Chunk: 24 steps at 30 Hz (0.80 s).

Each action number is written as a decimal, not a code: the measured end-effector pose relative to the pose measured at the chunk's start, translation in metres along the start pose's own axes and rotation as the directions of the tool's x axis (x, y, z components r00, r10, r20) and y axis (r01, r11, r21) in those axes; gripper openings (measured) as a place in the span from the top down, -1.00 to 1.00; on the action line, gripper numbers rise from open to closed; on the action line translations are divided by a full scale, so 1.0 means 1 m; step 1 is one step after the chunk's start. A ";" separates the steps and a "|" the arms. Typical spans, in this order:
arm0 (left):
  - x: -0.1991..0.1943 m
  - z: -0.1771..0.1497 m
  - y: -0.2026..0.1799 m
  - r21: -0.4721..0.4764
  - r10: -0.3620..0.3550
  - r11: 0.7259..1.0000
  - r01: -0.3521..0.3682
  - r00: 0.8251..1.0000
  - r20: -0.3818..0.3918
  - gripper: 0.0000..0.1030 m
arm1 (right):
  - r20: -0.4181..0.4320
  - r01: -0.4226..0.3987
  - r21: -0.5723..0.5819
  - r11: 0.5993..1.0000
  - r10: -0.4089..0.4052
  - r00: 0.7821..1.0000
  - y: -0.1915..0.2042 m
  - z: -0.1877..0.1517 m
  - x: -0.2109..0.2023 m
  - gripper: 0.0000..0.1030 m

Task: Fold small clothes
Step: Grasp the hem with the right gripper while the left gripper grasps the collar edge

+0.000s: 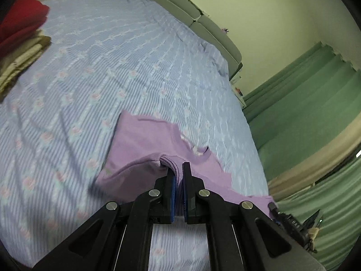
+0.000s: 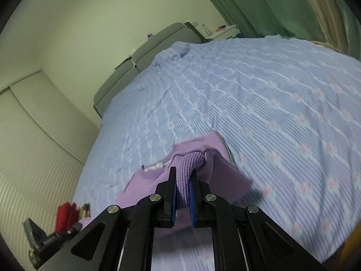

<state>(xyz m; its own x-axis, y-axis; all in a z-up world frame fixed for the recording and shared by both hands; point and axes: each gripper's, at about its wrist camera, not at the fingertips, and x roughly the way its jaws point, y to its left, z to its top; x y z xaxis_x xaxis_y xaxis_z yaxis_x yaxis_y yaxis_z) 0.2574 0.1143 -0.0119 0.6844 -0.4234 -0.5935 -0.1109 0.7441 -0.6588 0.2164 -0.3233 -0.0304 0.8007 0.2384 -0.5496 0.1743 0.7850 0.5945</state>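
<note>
My left gripper (image 1: pixel 179 169) clamped tight on the purple garment's (image 1: pixel 144 140) ribbed hem, my right gripper (image 2: pixel 183 174) pinching another bunch of it, shirt draped over the blue striped bedspread (image 1: pixel 101 67), folded clothes (image 1: pixel 20 40) stacked far off.

Lilac purple garment (image 1: pixel 144 140), ribbed knit at hem, white tag at neckline. Periwinkle blue bedspread (image 1: pixel 112 67) with fine stripes, rows of small pink-and-white flower motifs. Red folded cloth (image 1: pixel 20 20) on top of beige folded cloth (image 1: pixel 20 58). Grey headboard (image 1: pixel 203 24). Pale yellow-cream wall (image 1: pixel 270 11). Green curtain (image 1: pixel 304 85), cream band along lower part. Black left gripper (image 1: pixel 178 169) and black right gripper (image 2: pixel 183 174), blue pads. Off-white wardrobe door (image 2: pixel 33 124), ribbed lower panel.
</note>
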 end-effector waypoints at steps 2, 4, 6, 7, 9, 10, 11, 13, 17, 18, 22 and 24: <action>0.016 0.009 0.000 -0.001 0.014 1.000 -0.014 1.000 -0.005 0.86 | -0.011 0.012 -0.010 1.000 -0.012 1.000 0.003 0.011 0.018 0.83; 0.030 0.015 0.002 -0.014 0.041 0.999 -0.041 0.999 -0.012 0.86 | -0.021 0.015 -0.012 1.000 -0.015 1.000 0.003 0.019 0.031 0.83; 0.048 0.024 0.005 -0.029 0.068 0.997 -0.069 0.997 -0.025 0.86 | -0.046 0.011 -0.015 1.000 -0.011 0.999 0.003 0.028 0.050 0.83; 0.055 0.027 0.009 -0.037 0.070 0.997 -0.071 0.997 -0.031 0.86 | -0.056 0.018 -0.012 1.000 -0.018 0.998 0.003 0.032 0.058 0.83; 0.071 0.033 0.015 -0.050 0.086 0.995 -0.088 0.995 -0.042 0.86 | -0.087 0.029 -0.022 0.999 -0.031 0.996 0.004 0.038 0.079 0.83; 0.078 0.035 0.018 -0.056 0.091 0.994 -0.094 0.995 -0.051 0.86 | -0.096 0.043 -0.022 0.999 -0.045 0.994 0.003 0.040 0.088 0.83; 0.087 0.036 0.022 -0.066 0.097 0.993 -0.101 0.993 -0.064 0.86 | -0.109 0.047 -0.029 0.998 -0.050 0.993 0.004 0.041 0.097 0.83; 0.103 0.039 0.029 -0.076 0.115 0.990 -0.122 0.989 -0.089 0.86 | -0.131 0.075 -0.030 0.997 -0.078 0.988 0.000 0.043 0.116 0.83; 0.128 0.041 0.042 -0.089 0.141 0.984 -0.152 0.983 -0.120 0.86 | -0.173 0.114 -0.029 0.993 -0.117 0.978 -0.011 0.039 0.146 0.83; 0.133 0.041 0.045 -0.092 0.141 0.984 -0.153 0.981 -0.130 0.86 | -0.179 0.123 -0.026 0.992 -0.126 0.976 -0.013 0.038 0.151 0.83; 0.145 0.040 0.054 -0.094 0.146 0.982 -0.162 0.977 -0.159 0.85 | -0.208 0.149 -0.006 0.989 -0.147 0.967 -0.023 0.034 0.170 0.83; 0.146 0.040 0.056 -0.086 0.134 0.985 -0.150 0.977 -0.167 0.83 | -0.216 0.160 -0.002 0.987 -0.157 0.964 -0.026 0.032 0.176 0.82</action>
<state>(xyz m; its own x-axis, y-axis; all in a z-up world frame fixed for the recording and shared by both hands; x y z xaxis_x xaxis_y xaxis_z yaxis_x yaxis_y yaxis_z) 0.3798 0.1144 -0.1169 0.5333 -0.3998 -0.7455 -0.2738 0.7523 -0.5992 0.3710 -0.3195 -0.1235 0.6202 0.2304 -0.7498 0.2995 0.8139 0.4978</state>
